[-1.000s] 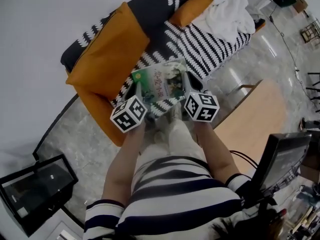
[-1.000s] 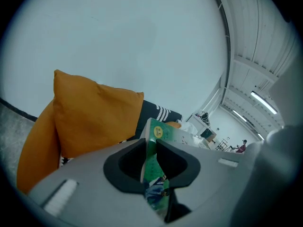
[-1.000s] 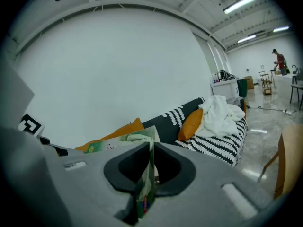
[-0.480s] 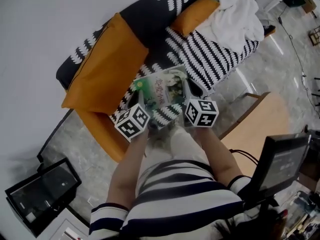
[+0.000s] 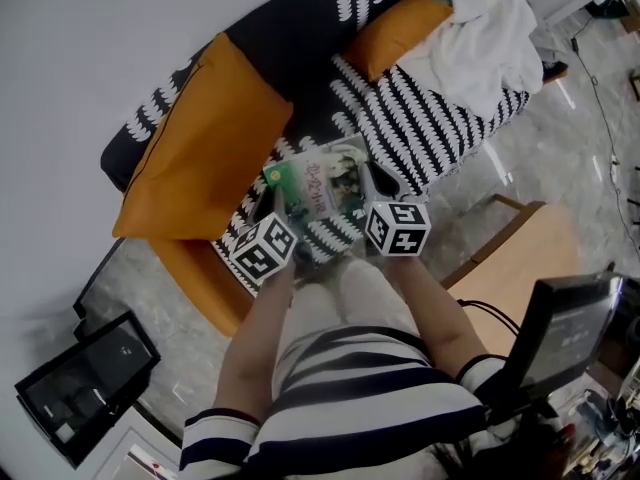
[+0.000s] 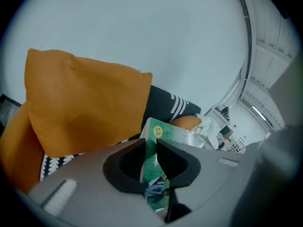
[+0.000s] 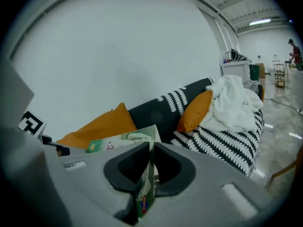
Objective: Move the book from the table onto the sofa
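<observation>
left gripper [image 6: 150,161] clamped on book [image 5: 318,178] | right gripper [image 7: 148,167] clamped on book | below: striped sofa [image 5: 410,103], grey floor [image 5: 175,293]

Left tongs [image 6: 150,150] are clamping on the near edge of the green book [image 6: 164,131], which is standing upright between the jaws. Behind it, an orange cushion [image 6: 80,103] is leaning against the black patterned sofa [image 6: 168,105].

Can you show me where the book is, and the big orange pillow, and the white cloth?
book [image 5: 318,179]: head view, middle of its green cover.
big orange pillow [image 5: 195,143]: head view, centre of its flat face.
white cloth [image 5: 490,33]: head view, middle of the crumpled heap.
</observation>
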A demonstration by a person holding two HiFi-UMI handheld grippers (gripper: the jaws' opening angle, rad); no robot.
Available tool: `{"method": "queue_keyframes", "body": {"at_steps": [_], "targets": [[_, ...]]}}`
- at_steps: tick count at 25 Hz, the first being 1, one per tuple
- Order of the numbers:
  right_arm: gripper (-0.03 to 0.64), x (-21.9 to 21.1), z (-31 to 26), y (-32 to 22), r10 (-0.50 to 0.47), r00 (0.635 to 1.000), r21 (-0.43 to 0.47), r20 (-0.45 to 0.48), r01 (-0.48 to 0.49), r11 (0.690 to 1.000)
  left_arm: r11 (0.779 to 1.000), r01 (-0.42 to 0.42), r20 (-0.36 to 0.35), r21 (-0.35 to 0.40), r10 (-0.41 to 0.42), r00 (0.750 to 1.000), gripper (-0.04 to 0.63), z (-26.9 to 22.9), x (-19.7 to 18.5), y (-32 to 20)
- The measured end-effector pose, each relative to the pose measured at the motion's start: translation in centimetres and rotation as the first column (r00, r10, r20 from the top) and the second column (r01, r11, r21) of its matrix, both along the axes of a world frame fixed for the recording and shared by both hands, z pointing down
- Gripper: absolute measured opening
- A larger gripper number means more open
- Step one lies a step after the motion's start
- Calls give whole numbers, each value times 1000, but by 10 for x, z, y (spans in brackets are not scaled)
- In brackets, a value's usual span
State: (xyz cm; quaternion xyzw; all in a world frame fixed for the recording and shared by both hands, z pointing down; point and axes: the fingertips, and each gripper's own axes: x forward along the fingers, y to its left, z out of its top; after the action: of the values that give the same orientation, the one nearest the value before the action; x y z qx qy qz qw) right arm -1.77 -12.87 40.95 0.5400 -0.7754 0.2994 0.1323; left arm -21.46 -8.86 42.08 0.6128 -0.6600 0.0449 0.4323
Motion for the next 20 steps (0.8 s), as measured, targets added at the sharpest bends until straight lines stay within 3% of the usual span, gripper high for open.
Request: {"method": "queue_keyframes", "body": {"at_steps": [14, 20], "targets": [[31, -2, 76, -19, -23, 998, -102, -67, 16, 995, 995, -16, -15, -101, 15, 1000, 75, 83, 2, -14], [31, -19, 119, -19, -27, 996, -171, -85, 12, 985, 988, 24, -8, -154, -26, 1000, 77, 130, -14, -10]]}}
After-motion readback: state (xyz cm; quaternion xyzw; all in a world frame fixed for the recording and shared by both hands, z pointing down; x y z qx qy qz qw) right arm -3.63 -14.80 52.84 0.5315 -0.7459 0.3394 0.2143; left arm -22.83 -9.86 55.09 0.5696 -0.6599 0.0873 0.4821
